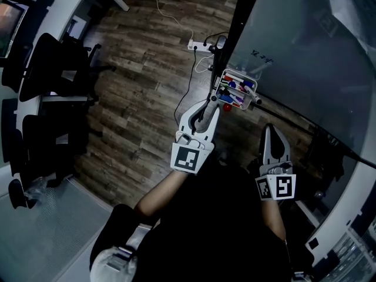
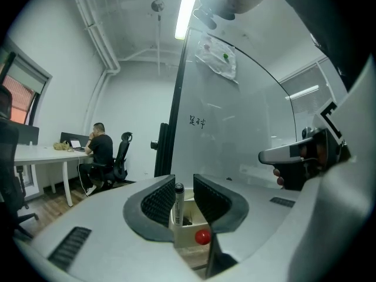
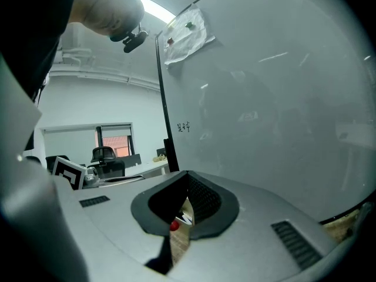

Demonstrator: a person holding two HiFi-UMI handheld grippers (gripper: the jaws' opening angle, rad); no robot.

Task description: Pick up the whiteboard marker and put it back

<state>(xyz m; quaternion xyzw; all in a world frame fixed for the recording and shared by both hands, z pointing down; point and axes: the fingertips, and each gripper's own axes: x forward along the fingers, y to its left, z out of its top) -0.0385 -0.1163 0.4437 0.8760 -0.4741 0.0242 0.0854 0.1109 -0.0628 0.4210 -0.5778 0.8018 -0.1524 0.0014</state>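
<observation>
A whiteboard marker (image 2: 178, 207) with a black cap and white barrel stands upright between the jaws of my left gripper (image 2: 184, 194), lying against the left pad. That gripper is shut on it. Right behind it is the white marker box (image 2: 189, 231) with a red magnet (image 2: 202, 237), fixed to the whiteboard (image 1: 305, 51). In the head view my left gripper (image 1: 211, 103) reaches the left edge of the box (image 1: 247, 75), which holds several coloured markers. My right gripper (image 1: 269, 129) hangs back, nearer the person, jaws a little apart and empty (image 3: 181, 213).
The whiteboard's black frame post (image 1: 235, 22) rises just behind the box. A power strip (image 1: 200, 46) with cables lies on the wooden floor. Office chairs (image 1: 56, 69) and desks stand at the left. A person (image 2: 101, 151) sits at a far desk.
</observation>
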